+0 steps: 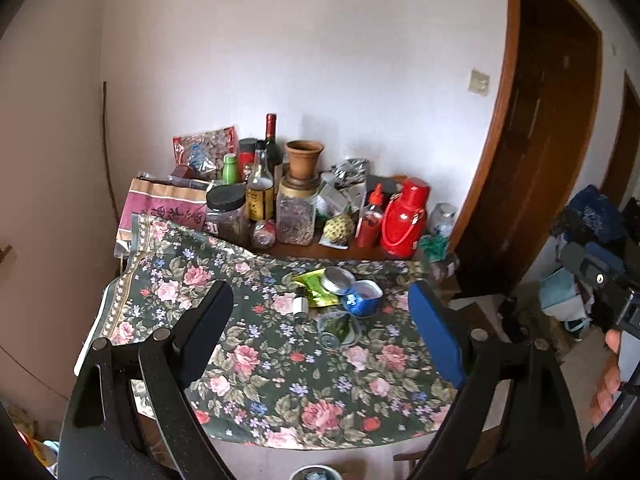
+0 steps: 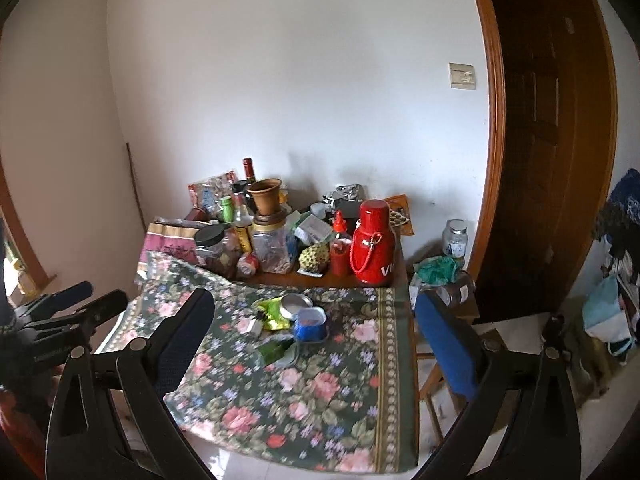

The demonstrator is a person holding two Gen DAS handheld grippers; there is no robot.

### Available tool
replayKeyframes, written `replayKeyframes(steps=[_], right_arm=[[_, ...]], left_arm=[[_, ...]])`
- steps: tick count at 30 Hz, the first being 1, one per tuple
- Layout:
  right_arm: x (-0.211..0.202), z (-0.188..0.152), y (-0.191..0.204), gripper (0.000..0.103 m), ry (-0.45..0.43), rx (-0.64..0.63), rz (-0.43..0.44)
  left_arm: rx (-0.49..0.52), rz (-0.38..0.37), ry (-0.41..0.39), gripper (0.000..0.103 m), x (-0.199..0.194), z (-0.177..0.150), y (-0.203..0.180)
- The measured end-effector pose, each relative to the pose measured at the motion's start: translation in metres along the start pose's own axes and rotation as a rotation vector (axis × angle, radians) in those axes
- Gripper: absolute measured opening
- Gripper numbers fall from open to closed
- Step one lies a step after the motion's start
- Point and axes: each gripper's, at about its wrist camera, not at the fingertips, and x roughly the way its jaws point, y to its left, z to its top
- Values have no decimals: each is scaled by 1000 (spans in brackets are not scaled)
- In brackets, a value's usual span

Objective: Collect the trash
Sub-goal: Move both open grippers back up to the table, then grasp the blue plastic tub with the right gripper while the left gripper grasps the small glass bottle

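Observation:
A small heap of trash lies on the floral tablecloth (image 1: 248, 360): a crushed blue can (image 1: 362, 298), a round tin (image 1: 338, 280), a green-gold wrapper (image 1: 314, 286), a small vial (image 1: 300, 304) and a clear cup with a green scrap (image 1: 336, 330). The heap shows in the right wrist view too, with the blue can (image 2: 310, 324) and wrapper (image 2: 274, 312). My left gripper (image 1: 320, 312) is open and empty, above and short of the heap. My right gripper (image 2: 316, 328) is open and empty, also short of it. The left gripper (image 2: 76, 304) shows at the left edge of the right wrist view.
Bottles, jars, a clay pot (image 1: 304, 158), a red thermos (image 1: 404, 220) and snack bags crowd the table's back half. A wooden door (image 1: 540, 120) stands at the right. Bags (image 2: 608, 312) and clutter lie on the floor at right. A stool (image 2: 440, 372) stands beside the table.

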Motion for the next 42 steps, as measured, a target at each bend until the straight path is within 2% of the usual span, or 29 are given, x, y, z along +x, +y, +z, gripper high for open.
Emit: replayKeyframes(steps=[4,6,8,10,13,15,23,28,32,38,42], right_arm=[[41,5,-2,101,43,-9,21],[67,5,-2,101,102,9,46],[92,3,-1,101,147,26,35],[116,1,1,101,178,25,-2],[155,-5,7,101,218,0,-117],[187,-13,9,101,289,-13,-174],[292,-55,2,99,513,67,-115],[337,-73,-3,98,597,106,-79],[360,-83,-3,88,649,119,-47],[376,-94,-4,64,708,144,-9],[374,-95,-6,63,709,160,0]], left_arm=[[4,26,33,89,34,8,11],[7,18,59,89,58,13,22],[17,11,79,89,78,18,30],[34,-5,101,89,102,25,41],[57,-24,148,89,139,36,59],[64,-35,185,89,166,41,71],[50,-45,352,89,257,25,100],[58,-55,459,89,301,1,103],[37,-77,538,89,325,-16,102],[23,-106,612,88,348,-34,92],[50,-117,651,82,360,-43,79]])
